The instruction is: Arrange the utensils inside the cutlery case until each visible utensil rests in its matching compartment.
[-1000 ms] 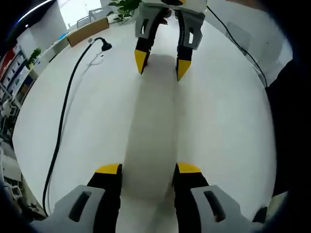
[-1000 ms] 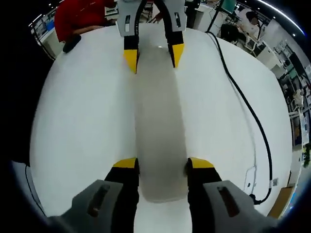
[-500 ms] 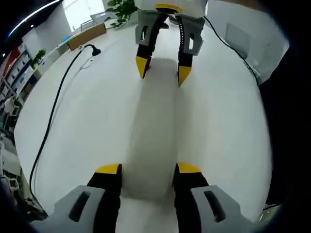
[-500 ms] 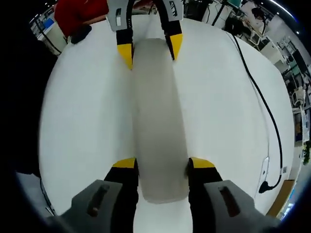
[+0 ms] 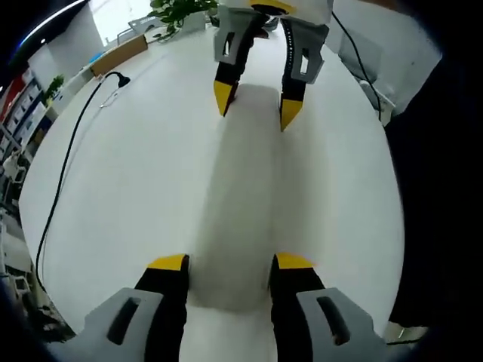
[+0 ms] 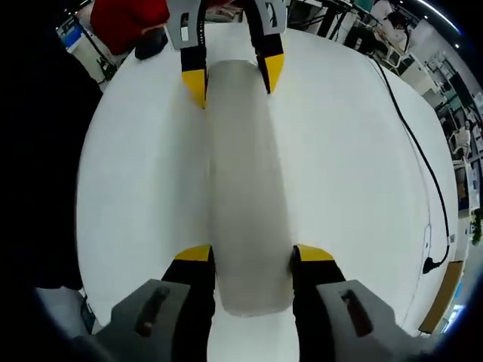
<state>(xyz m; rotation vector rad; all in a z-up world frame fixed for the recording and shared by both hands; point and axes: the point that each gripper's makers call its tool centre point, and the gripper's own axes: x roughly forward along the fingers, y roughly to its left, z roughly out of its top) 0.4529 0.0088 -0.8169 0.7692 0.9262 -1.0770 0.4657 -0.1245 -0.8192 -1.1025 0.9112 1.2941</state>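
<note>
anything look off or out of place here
Nothing spilled or damaged. The odd part: the long grey case is shut, each end held between a gripper's fingers, left gripper and right gripper, and no utensils lie on the white table.

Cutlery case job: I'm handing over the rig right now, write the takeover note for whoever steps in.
Left gripper: jaws closed on one end of the long grey cutlery case.
Right gripper: jaws closed on the opposite end of the same case; it shows at the top of the left gripper view.
The case is held between the two grippers over the white table; whether it is lifted or resting cannot be told. It looks closed.
A black cable lies on the table off to one side.
Done: both ends gripped.
Left: open the case and sort each utensil into its matching compartment; nothing arranged yet.
</note>
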